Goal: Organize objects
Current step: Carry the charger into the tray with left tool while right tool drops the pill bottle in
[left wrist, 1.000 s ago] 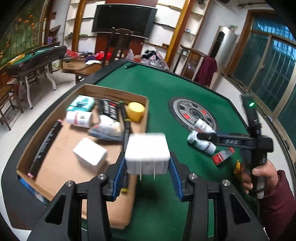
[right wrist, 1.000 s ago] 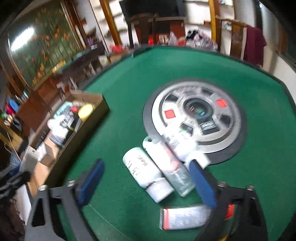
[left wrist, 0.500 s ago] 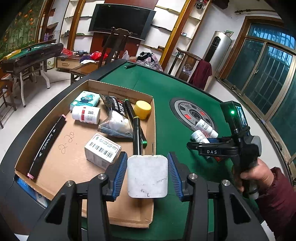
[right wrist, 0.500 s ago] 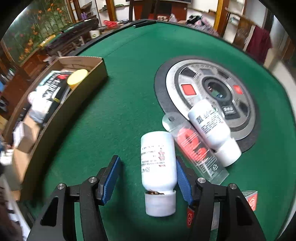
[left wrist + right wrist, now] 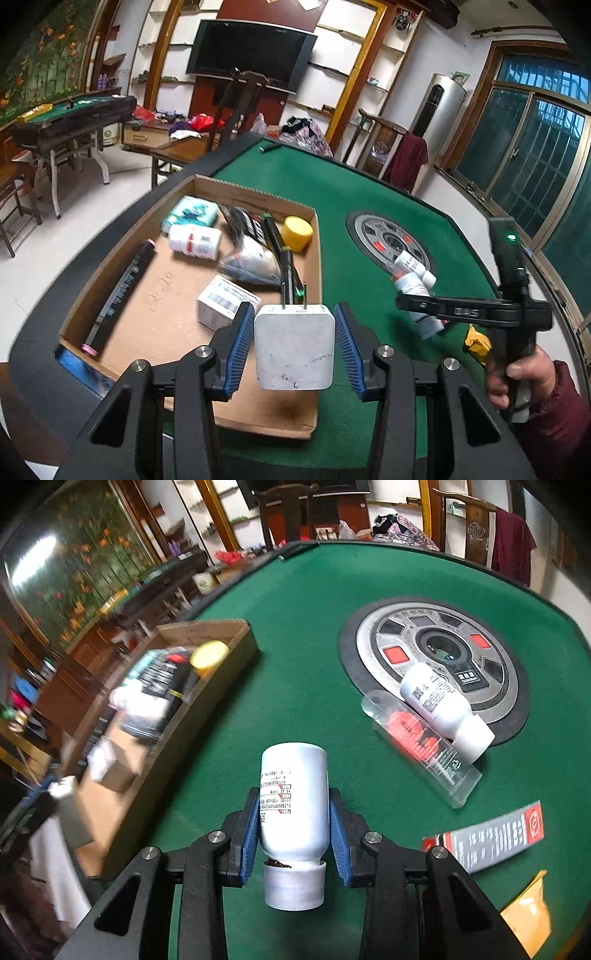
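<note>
My left gripper (image 5: 294,347) pinches the white plug adapter (image 5: 294,347) flat between its blue pads, prongs pointing away from me, and it hangs over the near right corner of the cardboard box (image 5: 317,254), which I judge is where it is to go, since the box already takes in a white bottle, a small carton, a yellow lid and dark pens. Holding it by its broad sides keeps it from twisting on the way in. My right gripper (image 5: 293,834) has just been closing its jaws, and they now press on the sides of the white bottle (image 5: 293,797), cap toward me, over the green counter (image 5: 295,646) to the right of the box. Gripping the body rather than the cap gives the pads a long straight surface. Farther right of the box, a second white bottle (image 5: 439,701) leans on a clear red-printed packet (image 5: 421,746) at the edge of the round centre plate, with a grey-and-red carton (image 5: 491,834) and a yellow sachet (image 5: 528,919) waiting near them.
</note>
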